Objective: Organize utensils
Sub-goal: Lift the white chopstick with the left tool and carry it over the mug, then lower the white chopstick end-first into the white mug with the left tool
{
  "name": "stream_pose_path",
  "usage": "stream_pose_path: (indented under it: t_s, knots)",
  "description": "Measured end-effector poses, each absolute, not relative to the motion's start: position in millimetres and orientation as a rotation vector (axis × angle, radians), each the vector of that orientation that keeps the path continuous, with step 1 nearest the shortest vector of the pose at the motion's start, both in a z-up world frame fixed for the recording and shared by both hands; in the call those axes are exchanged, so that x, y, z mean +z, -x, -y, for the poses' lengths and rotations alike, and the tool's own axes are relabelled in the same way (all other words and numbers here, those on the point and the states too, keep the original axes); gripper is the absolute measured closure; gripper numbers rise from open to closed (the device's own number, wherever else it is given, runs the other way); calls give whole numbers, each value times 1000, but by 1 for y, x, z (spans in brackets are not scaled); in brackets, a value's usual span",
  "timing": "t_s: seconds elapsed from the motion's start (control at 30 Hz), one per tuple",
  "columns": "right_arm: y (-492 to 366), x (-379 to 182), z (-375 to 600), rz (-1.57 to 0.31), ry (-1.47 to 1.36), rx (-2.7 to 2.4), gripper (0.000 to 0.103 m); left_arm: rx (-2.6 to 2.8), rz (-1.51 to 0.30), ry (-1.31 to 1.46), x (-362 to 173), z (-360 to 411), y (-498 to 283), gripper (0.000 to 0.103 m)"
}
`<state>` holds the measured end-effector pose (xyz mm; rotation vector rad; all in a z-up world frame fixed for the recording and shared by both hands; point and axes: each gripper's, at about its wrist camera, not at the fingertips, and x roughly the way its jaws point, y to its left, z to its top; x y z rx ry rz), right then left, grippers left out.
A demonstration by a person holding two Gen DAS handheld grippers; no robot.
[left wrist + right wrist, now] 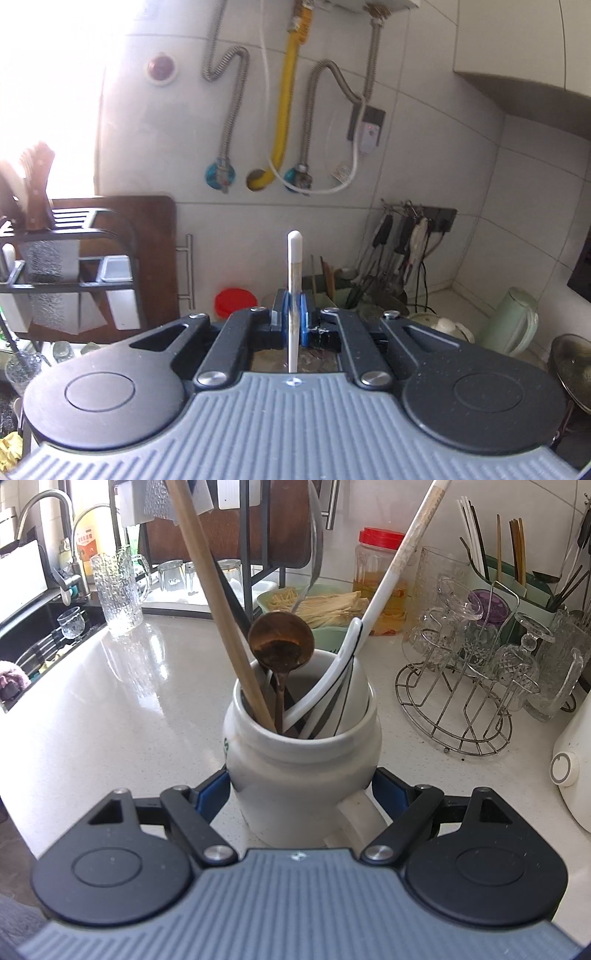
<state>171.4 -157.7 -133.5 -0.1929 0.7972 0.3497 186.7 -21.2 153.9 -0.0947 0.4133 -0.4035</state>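
The left tongs [293, 317] are clamped on a white utensil handle [294, 266], which stands upright between the blue pads [280, 314] and sticks out well past them; its lower end shows below the pads, and what kind of utensil it is cannot be told from this view. Beyond these tongs and to their left sits a jar with a red lid [235, 301], and further left a black rack [74, 258] holds a cleaver and wooden-handled knives. Beyond and to the right, a green holder [347, 295] with chopsticks stands against the tiled wall.

The right tongs [301, 794] are spread wide around a white mug [301, 764] that stands on the pale bench [110, 701], one blue pad on each side of its body and its handle pointing back toward the tongs. Whether the pads actually press the mug cannot be told. In the mug stand a wooden stick [218, 602], a brown spoon [280, 642] with its bowl up, and a long white spoon [388, 576] leaning to the right. Ahead and to the right of these tongs is a wire rack [458, 701] carrying upturned glasses; ahead and to the left is a textured glass mug [118, 590] near the sink.
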Motion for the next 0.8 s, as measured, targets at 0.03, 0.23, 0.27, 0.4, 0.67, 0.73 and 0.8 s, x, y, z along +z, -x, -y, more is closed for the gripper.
stream_pose_path:
  t_s: [0.03,0.23,0.27,0.4,0.67,0.73,0.8]
  knots:
    - [-171,-134,158,-796,192,350,17,-411,-423,92,151,25,-188,96]
    - [-171,-134,159,-792,188,356,17,-441,-502,73,123,43,-198,96]
    - [-171,-134,159,-792,186,357,17,-442,-518,69,117,45,-200,96]
    - [-171,-135,159,-792,184,358,17,-445,-573,64,96,51,-207,96]
    - [-171,-135,160,-793,175,363,17,-452,-703,21,53,67,-229,96]
    - [-172,-135,160,-795,174,363,17,-453,-738,5,47,71,-236,96]
    - [-172,-135,161,-795,172,363,17,-460,-778,-14,41,77,-242,96]
